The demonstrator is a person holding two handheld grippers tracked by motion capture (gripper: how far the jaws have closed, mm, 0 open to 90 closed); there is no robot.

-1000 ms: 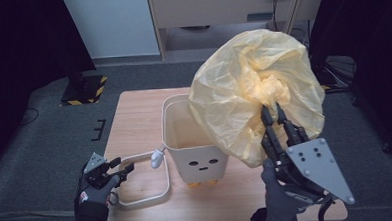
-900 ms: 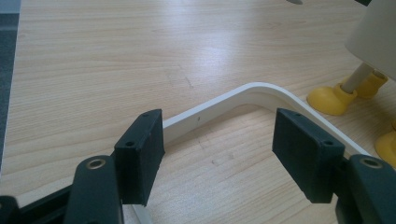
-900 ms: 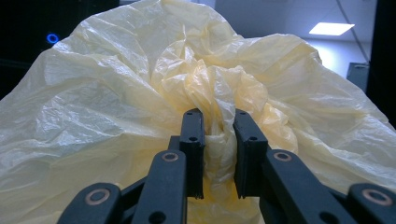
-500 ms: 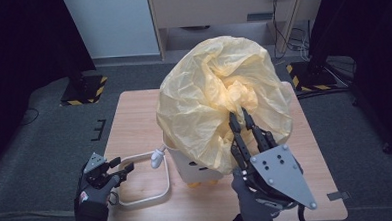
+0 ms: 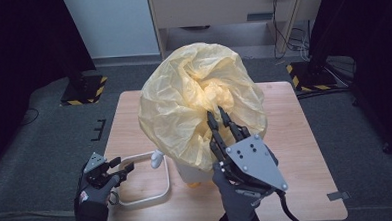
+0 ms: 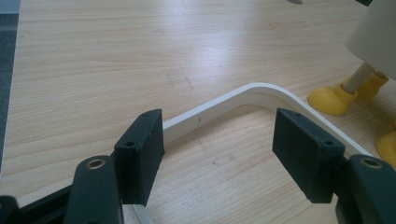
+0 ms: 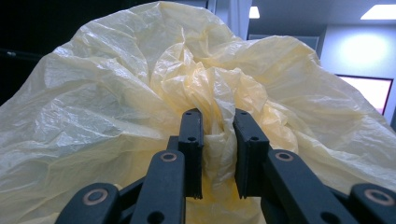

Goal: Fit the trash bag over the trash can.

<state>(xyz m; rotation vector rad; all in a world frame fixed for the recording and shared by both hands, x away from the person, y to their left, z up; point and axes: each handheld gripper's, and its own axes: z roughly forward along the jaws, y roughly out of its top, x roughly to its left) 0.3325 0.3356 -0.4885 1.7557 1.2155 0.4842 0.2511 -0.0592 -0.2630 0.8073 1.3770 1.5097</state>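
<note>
A big crumpled yellow plastic bag (image 5: 193, 100) hangs over the small white bin (image 5: 189, 173), hiding most of it. My right gripper (image 5: 215, 113) is shut on a bunched fold of the bag (image 7: 116, 93), which is pinched between the pads (image 7: 218, 121). The bin (image 6: 378, 42) stands on yellow feet (image 6: 331, 100). Its white looped handle (image 5: 143, 202) lies flat on the wooden table (image 5: 305, 135). My left gripper (image 5: 124, 164) rests at the table's near left with its jaws wide apart. The handle's bend (image 6: 224, 100) runs between the pads (image 6: 217, 149), which do not squeeze it.
Grey carpet surrounds the table. Two stands with yellow-black striped bases (image 5: 85, 90) (image 5: 307, 78) sit at the far left and far right, and a pale cabinet (image 5: 219, 9) with cables stands behind. The table's right half is bare wood.
My right gripper carried the bag leftward and slightly down, from the bin's right side to over it, so the bin's opening is now covered. The left gripper kept still.
</note>
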